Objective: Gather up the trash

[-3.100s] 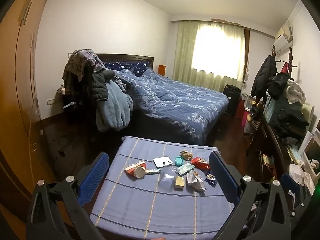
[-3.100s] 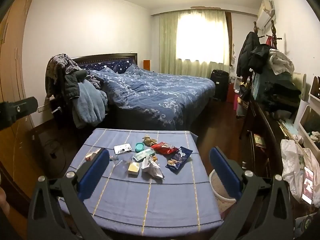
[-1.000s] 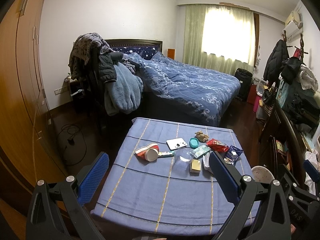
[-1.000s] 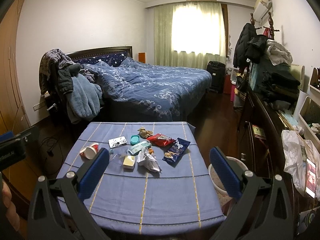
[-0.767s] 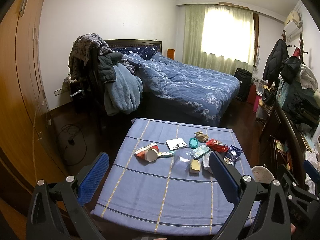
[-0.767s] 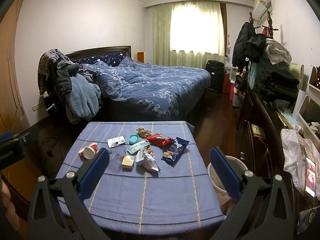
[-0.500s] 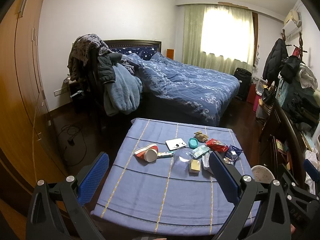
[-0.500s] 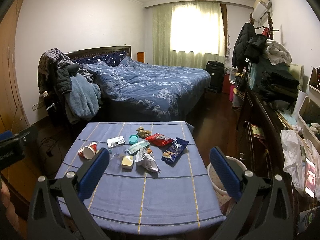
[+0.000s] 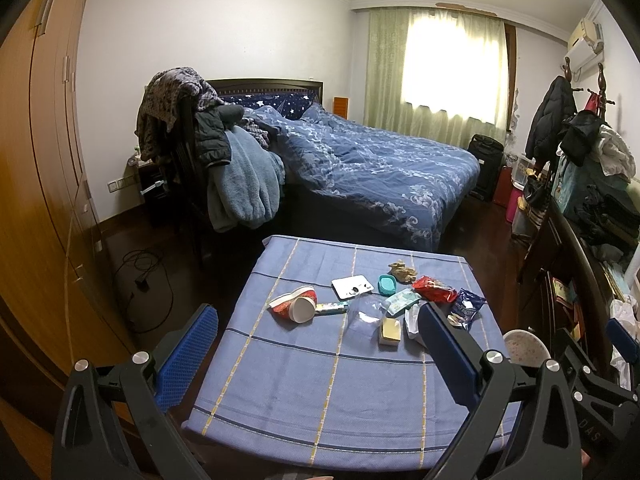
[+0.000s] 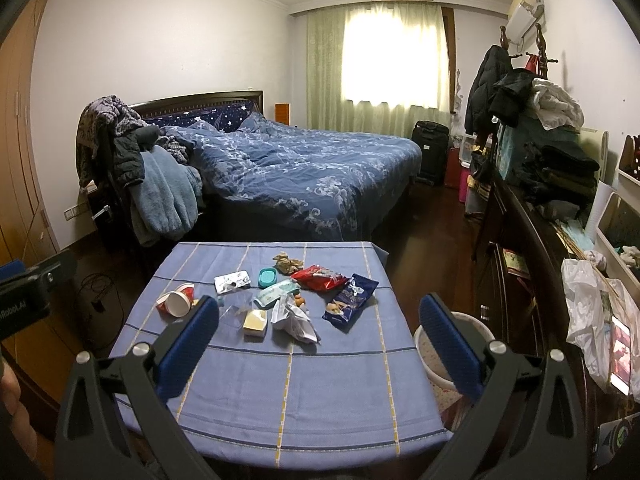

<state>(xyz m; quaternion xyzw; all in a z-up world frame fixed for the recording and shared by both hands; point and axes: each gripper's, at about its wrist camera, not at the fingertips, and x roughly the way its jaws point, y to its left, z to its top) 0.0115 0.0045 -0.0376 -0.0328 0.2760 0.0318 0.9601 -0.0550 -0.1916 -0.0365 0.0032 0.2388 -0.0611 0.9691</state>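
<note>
Trash lies on a table with a blue striped cloth [image 9: 328, 376] [image 10: 320, 384]. It includes a tipped red and white paper cup [image 9: 296, 306] [image 10: 176, 300], a red snack bag [image 9: 434, 290] [image 10: 318, 278], a dark blue snack bag [image 9: 464, 310] [image 10: 350, 300], crumpled white paper [image 10: 294, 318], a yellow block [image 9: 390, 330] [image 10: 255, 322], a teal lid [image 9: 387, 283] [image 10: 267, 277] and a silver foil pack [image 9: 352, 286] [image 10: 232, 281]. My left gripper [image 9: 316, 344] and right gripper [image 10: 320, 328] are both open and empty, held above the table's near edge.
A white bin [image 10: 444, 344] [image 9: 524, 350] stands on the floor at the table's right side. A dark dresser [image 10: 532, 264] piled with clothes runs along the right wall. A bed [image 10: 300, 176] lies behind the table, a chair draped with clothes [image 9: 216, 160] at back left, a wardrobe [image 9: 36, 200] on the left.
Over three seconds both views shifted so the table sits more centred and farther off. In the last second almost nothing moved. Both grippers stayed open.
</note>
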